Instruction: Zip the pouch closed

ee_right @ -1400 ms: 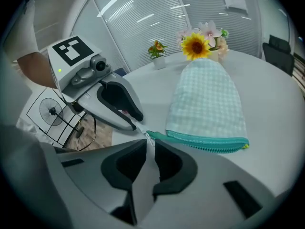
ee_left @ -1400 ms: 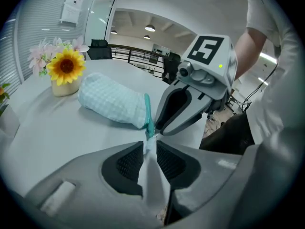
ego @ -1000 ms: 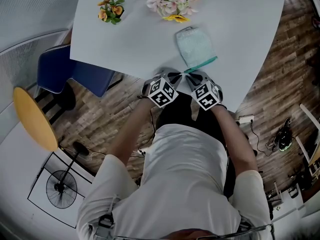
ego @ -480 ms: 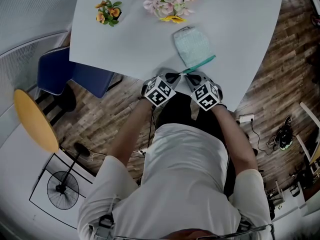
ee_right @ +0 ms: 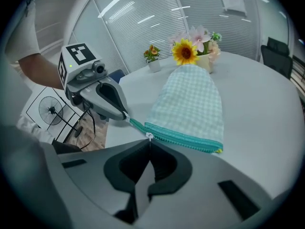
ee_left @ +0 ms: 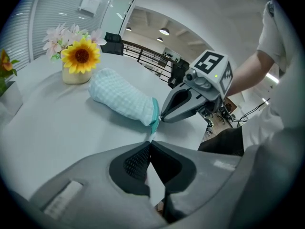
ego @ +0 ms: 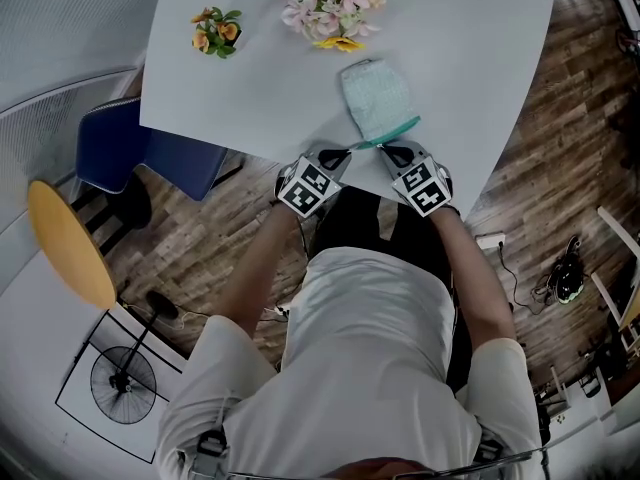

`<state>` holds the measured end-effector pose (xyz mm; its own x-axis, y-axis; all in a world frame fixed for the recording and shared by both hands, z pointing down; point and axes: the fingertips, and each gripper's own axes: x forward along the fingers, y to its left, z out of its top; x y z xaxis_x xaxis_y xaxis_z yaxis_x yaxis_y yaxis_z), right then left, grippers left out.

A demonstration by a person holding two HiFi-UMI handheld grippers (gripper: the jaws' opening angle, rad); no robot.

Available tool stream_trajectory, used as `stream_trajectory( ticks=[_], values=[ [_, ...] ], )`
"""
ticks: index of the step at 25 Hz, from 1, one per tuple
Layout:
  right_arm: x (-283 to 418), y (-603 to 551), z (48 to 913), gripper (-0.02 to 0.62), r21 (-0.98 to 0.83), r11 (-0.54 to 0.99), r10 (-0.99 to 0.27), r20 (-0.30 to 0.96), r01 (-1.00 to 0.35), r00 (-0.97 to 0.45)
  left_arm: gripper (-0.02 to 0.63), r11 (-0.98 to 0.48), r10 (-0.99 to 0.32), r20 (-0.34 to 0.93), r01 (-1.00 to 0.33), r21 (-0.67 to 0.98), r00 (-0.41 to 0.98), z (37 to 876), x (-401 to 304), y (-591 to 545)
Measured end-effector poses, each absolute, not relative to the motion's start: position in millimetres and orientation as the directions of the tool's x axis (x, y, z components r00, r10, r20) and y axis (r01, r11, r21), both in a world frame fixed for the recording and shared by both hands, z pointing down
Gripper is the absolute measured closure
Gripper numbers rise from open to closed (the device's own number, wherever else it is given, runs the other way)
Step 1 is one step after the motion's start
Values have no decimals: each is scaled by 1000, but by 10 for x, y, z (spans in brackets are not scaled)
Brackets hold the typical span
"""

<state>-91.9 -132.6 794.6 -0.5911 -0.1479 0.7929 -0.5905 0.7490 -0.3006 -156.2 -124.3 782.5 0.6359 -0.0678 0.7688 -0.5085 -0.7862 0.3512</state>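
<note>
A pale green checked pouch [ego: 374,96] lies near the front edge of the white table [ego: 260,78]; its teal zipper [ego: 390,132] faces me. In the right gripper view the zipper [ee_right: 183,138] runs along the pouch [ee_right: 190,104], with the small metal pull [ee_right: 149,136] at its left end. My right gripper [ee_right: 149,143] is shut on that pull. My left gripper [ee_right: 125,117] pinches the teal tail of the zipper tape just beyond it. From the left gripper view, the tail [ee_left: 152,128] leads into my shut left gripper [ee_left: 150,144], and the right gripper [ee_left: 163,118] touches the pouch's end [ee_left: 155,112].
A vase of pink flowers and a sunflower [ego: 330,3] stands just behind the pouch. A small pot of orange flowers [ego: 217,28] is at the back left. A blue chair [ego: 130,148], a yellow stool [ego: 65,238] and a fan [ego: 122,378] are on the floor to the left.
The two grippers have drawn slightly apart at the table's edge, the left one shifting left. The pouch sits a little further left in view.
</note>
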Motion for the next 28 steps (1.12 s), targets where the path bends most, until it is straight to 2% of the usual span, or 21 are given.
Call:
stream_trajectory(
  ticks=[28],
  values=[
    [-342,-1544,7980,592,-281,693,-190,818,-664,-543,588,-736,-122,786,-587,338,606,7808,-1855,-1352]
  ],
)
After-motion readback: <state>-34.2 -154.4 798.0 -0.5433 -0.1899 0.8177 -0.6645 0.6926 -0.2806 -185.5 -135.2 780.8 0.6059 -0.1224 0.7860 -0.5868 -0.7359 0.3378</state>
